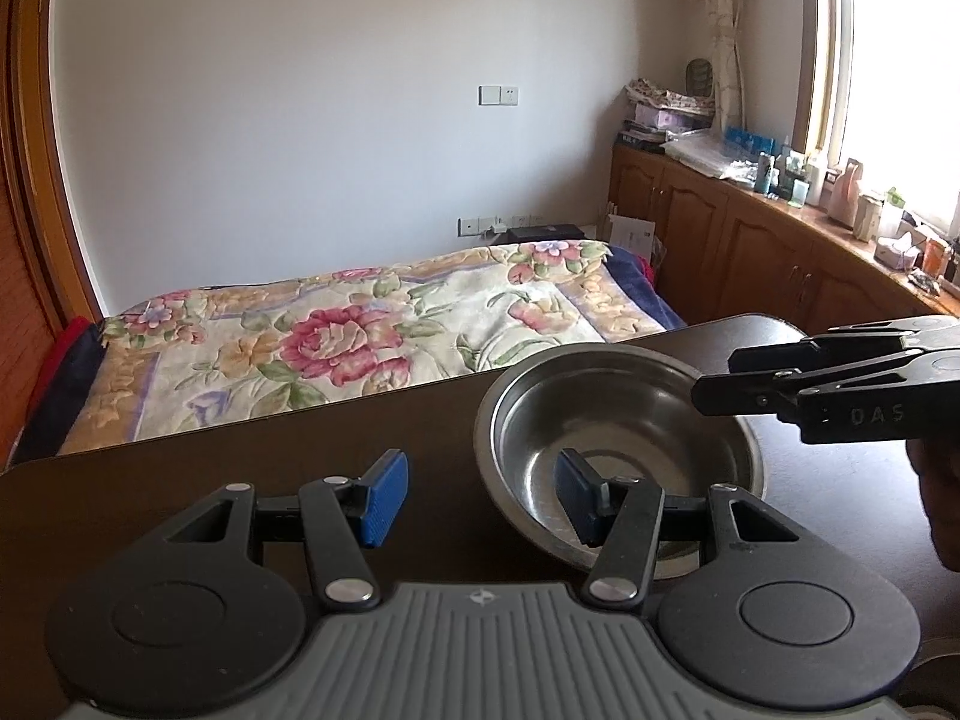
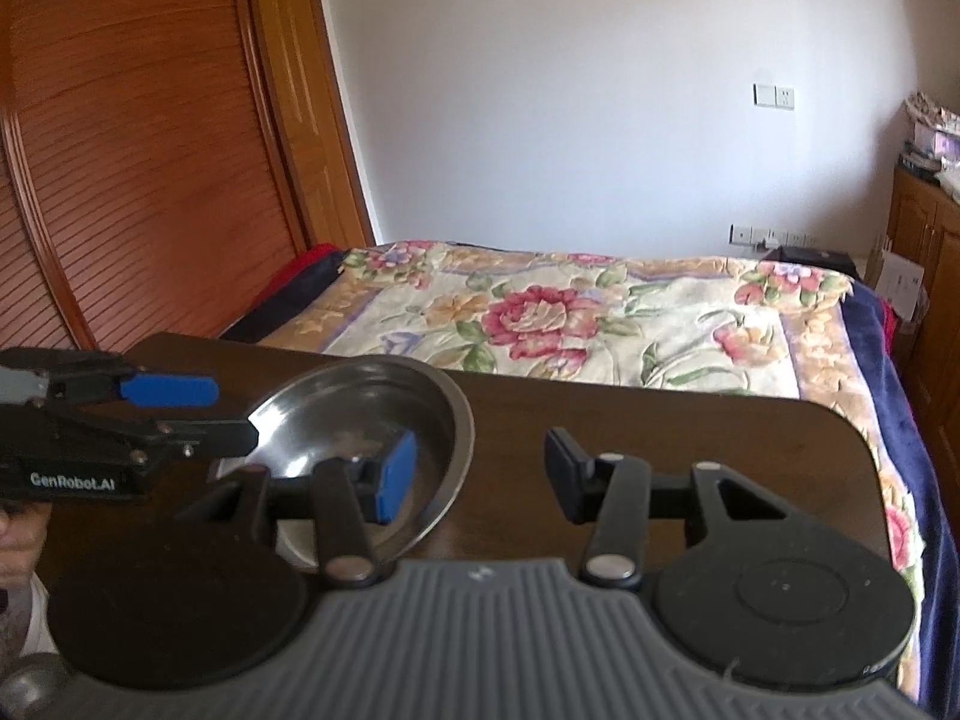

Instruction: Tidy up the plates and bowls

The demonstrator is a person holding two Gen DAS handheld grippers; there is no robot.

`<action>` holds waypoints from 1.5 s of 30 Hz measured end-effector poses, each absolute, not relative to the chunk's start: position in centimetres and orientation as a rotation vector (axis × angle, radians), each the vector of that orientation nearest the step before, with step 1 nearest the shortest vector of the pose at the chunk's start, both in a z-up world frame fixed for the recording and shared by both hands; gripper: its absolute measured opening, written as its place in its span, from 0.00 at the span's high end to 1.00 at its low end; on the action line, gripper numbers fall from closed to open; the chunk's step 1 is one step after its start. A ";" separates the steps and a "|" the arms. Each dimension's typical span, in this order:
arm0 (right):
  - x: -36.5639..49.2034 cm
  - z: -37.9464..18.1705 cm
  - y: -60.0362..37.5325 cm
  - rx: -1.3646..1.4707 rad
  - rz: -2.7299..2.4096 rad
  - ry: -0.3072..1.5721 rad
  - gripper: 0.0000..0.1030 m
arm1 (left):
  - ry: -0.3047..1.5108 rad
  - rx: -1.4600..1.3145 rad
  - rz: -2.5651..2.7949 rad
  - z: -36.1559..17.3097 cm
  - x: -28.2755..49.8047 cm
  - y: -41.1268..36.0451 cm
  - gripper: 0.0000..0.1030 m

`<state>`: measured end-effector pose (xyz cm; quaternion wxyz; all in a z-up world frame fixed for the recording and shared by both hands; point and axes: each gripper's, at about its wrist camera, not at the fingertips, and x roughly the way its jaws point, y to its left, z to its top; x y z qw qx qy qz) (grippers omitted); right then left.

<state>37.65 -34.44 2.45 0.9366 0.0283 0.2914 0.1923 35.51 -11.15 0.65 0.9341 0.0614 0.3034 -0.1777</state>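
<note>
A shallow steel bowl (image 1: pixel 618 450) sits on the dark brown table (image 1: pixel 240 480); it also shows in the right wrist view (image 2: pixel 366 426). My left gripper (image 1: pixel 480 501) is open and empty, its right finger over the bowl's near left part, its left finger over bare table. My right gripper (image 2: pixel 477 474) is open and empty, its left finger over the bowl's right part. Each gripper shows in the other's view: the right one (image 1: pixel 840 384) at the bowl's right rim, the left one (image 2: pixel 150 414) at its left rim.
A bed with a floral quilt (image 1: pixel 360 336) lies just beyond the table's far edge. Wooden cabinets with clutter on top (image 1: pixel 780 222) run along the right wall under a window. A wooden louvred door (image 2: pixel 120 150) stands at the left.
</note>
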 end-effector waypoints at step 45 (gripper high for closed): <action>31.7 7.5 -34.0 0.044 0.411 0.516 0.86 | 0.535 0.076 -0.427 5.6 28.2 -11.3 0.53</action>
